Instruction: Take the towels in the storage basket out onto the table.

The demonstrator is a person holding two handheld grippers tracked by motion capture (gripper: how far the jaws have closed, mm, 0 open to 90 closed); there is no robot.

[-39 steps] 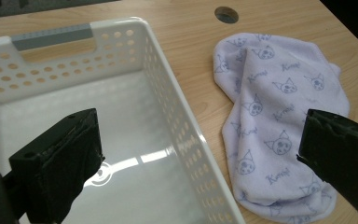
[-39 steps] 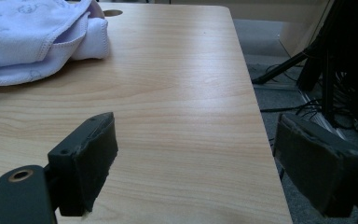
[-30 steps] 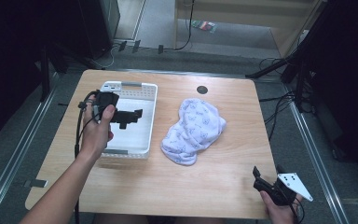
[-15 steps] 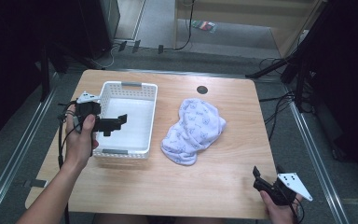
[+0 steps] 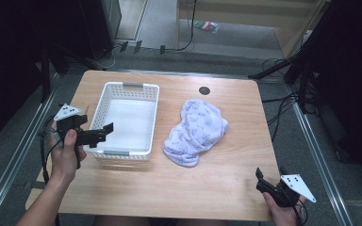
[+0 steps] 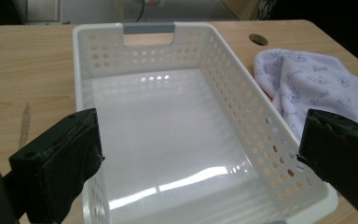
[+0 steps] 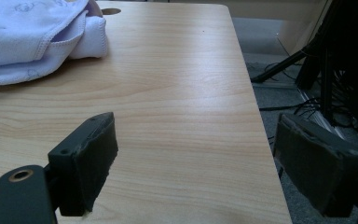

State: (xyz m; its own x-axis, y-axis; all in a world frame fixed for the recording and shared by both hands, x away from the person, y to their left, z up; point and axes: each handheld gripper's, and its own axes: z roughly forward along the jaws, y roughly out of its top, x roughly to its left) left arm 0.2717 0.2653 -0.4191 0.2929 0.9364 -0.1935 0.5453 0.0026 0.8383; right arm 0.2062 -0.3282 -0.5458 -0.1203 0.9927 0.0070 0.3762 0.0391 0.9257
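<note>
An empty white perforated basket (image 5: 104, 101) stands on the left half of the wooden table (image 5: 179, 188). Right of it, a crumpled pale lilac printed cloth (image 5: 195, 132) lies on the tabletop. My left gripper (image 5: 101, 135) hovers at the basket's near left corner, open and holding nothing. In the left gripper view my left gripper (image 6: 200, 140) spreads its jaws wide over the basket (image 6: 79, 70), with the cloth (image 6: 307, 84) beyond its right wall. My right gripper (image 5: 260, 181) is open at the table's near right corner. In the right gripper view my right gripper (image 7: 198, 140) frames bare wood, with the cloth (image 7: 23, 32) at far left.
A round cable hole (image 5: 204, 90) sits near the table's far edge. Metal rails (image 5: 14, 160) run along both sides of the table, with cables and dark stands (image 5: 306, 70) on the floor to the right. Bare wood lies between the cloth and the near edge.
My left gripper has moved left and nearer, from above the basket's middle to its near left corner. The right gripper, basket and cloth have stayed put.
</note>
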